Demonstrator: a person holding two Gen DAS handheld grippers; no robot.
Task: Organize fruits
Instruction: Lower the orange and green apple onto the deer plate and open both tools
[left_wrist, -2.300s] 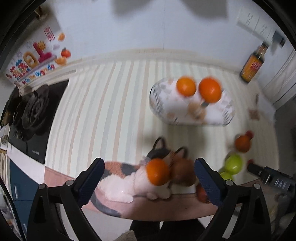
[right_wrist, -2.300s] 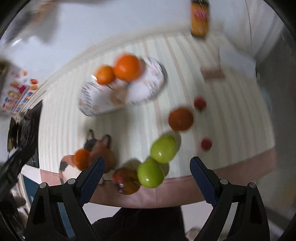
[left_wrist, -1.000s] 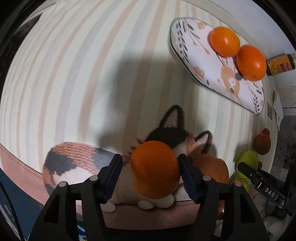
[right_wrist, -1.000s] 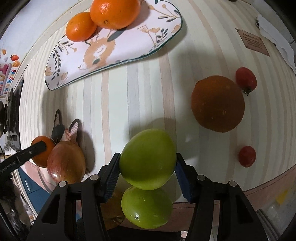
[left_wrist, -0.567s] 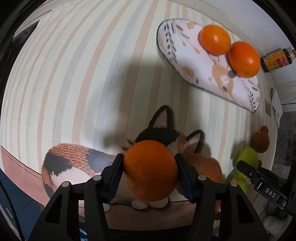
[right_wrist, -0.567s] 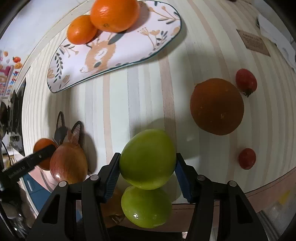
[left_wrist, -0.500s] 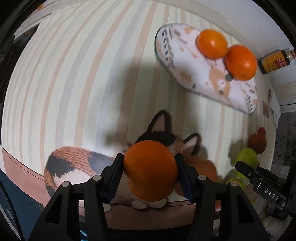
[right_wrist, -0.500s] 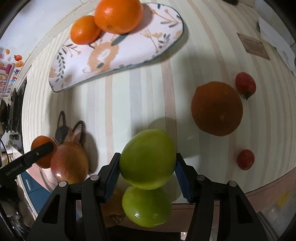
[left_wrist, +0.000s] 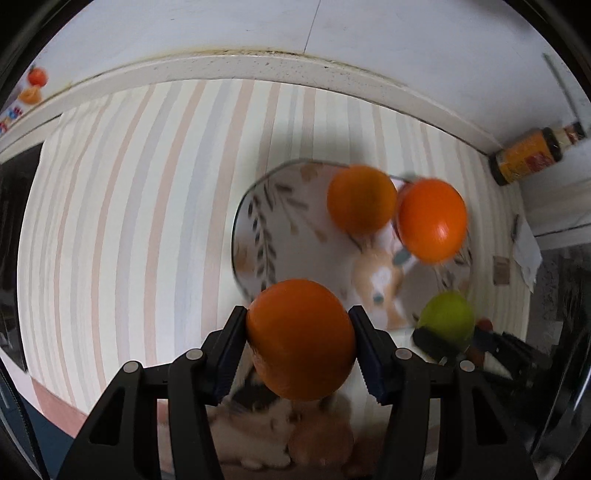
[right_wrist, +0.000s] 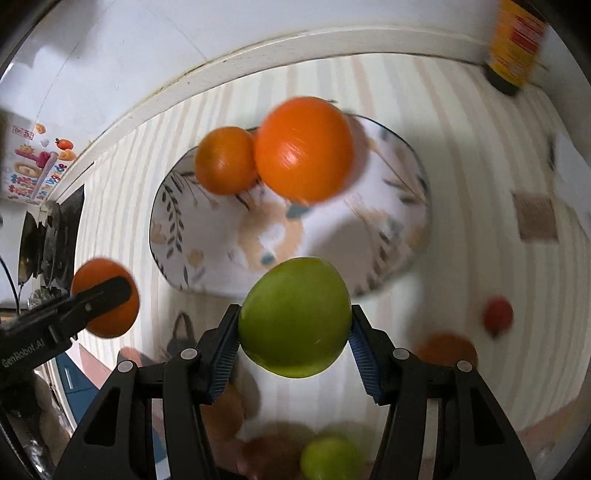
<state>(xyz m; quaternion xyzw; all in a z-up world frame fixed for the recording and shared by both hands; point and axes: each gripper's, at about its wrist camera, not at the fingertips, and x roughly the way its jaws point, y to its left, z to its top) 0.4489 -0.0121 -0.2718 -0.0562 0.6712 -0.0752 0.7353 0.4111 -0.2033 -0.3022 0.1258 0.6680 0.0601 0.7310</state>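
Two oranges (right_wrist: 273, 160) on the plate (right_wrist: 402, 221), one per tool.

A plate (right_wrist: 402, 221) lies on the tabletop (left_wrist: 147, 221), near the wall behind it. Two oranges (right_wrist: 303, 147) sit touching side by side at the plate's far end. A bottle (left_wrist: 532, 155) stands in the back right corner. Before the plate, the left gripper (left_wrist: 299, 332) holds an orange (left_wrist: 301, 339) between its fingers, and to its right the right gripper (right_wrist: 293, 328) holds an apple (right_wrist: 293, 317). A tomato (right_wrist: 498, 314) lies on the tabletop to the right of the apple.
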